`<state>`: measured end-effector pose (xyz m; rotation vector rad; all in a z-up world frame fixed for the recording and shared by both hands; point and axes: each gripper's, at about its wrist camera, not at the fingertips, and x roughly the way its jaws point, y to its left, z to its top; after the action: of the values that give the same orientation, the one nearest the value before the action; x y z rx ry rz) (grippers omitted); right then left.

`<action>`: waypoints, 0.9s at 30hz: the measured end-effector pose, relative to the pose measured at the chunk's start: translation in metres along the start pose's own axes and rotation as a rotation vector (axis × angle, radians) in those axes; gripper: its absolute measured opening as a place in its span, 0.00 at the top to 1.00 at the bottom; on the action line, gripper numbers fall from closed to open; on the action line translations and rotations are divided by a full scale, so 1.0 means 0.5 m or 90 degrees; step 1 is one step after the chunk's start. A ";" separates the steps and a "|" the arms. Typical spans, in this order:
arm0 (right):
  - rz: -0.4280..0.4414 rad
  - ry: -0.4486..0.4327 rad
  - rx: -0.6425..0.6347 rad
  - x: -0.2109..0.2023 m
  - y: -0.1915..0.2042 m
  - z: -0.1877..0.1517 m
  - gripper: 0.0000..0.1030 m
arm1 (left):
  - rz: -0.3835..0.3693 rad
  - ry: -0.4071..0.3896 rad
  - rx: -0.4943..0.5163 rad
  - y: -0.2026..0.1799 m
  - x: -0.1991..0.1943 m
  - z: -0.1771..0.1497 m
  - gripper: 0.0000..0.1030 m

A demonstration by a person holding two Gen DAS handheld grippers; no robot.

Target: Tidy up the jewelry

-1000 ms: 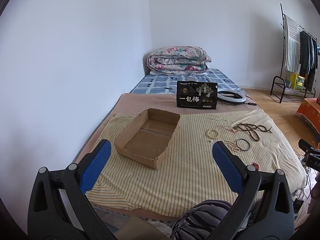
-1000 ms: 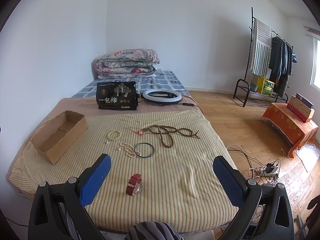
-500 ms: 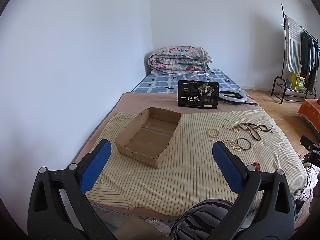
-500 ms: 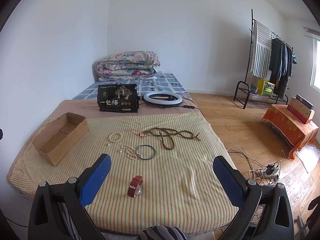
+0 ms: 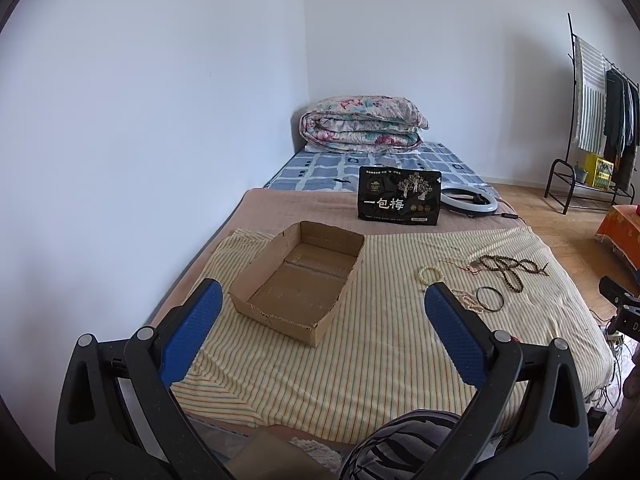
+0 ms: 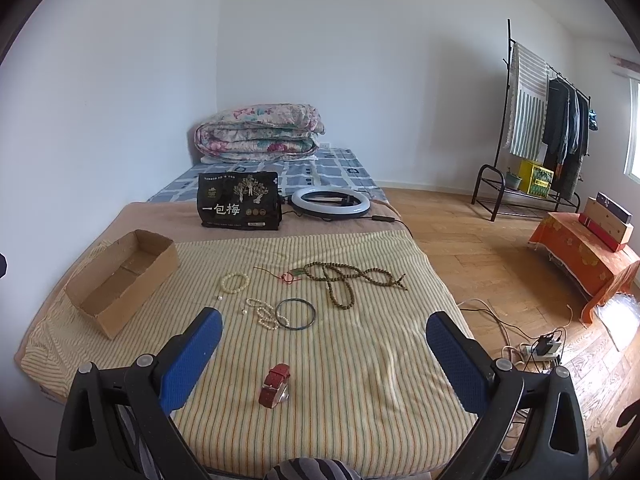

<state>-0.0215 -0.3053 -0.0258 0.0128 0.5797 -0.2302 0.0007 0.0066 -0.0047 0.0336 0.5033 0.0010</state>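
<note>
- Jewelry lies loose on a striped bedspread [image 6: 360,360]: a red-strapped watch [image 6: 274,385] nearest, then a dark bangle [image 6: 295,314], a pearl strand [image 6: 262,316], a pale bead bracelet [image 6: 235,282] and long brown prayer beads [image 6: 346,278].
- An empty cardboard box [image 5: 298,282] sits to their left, well apart.
- Over the last second both cameras drifted only slightly; nothing has been collected.
- The left gripper [image 5: 322,326] and right gripper [image 6: 324,342] hover spread wide, holding nothing.
</note>
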 end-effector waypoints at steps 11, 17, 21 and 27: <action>0.000 0.000 -0.005 0.009 0.005 0.007 0.00 | 0.001 0.001 0.000 0.003 0.001 -0.002 0.00; -0.002 0.000 -0.008 0.017 0.009 0.009 0.00 | 0.002 0.006 -0.005 0.007 0.012 0.001 0.00; -0.001 0.001 -0.011 0.020 0.013 0.010 0.00 | 0.006 0.007 -0.008 0.007 0.019 0.003 0.00; -0.002 0.001 -0.014 0.023 0.018 0.011 0.00 | 0.009 0.009 -0.009 0.008 0.026 0.000 0.00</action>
<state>-0.0072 -0.2994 -0.0276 -0.0088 0.5833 -0.2262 0.0123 0.0106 -0.0109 0.0225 0.5167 0.0181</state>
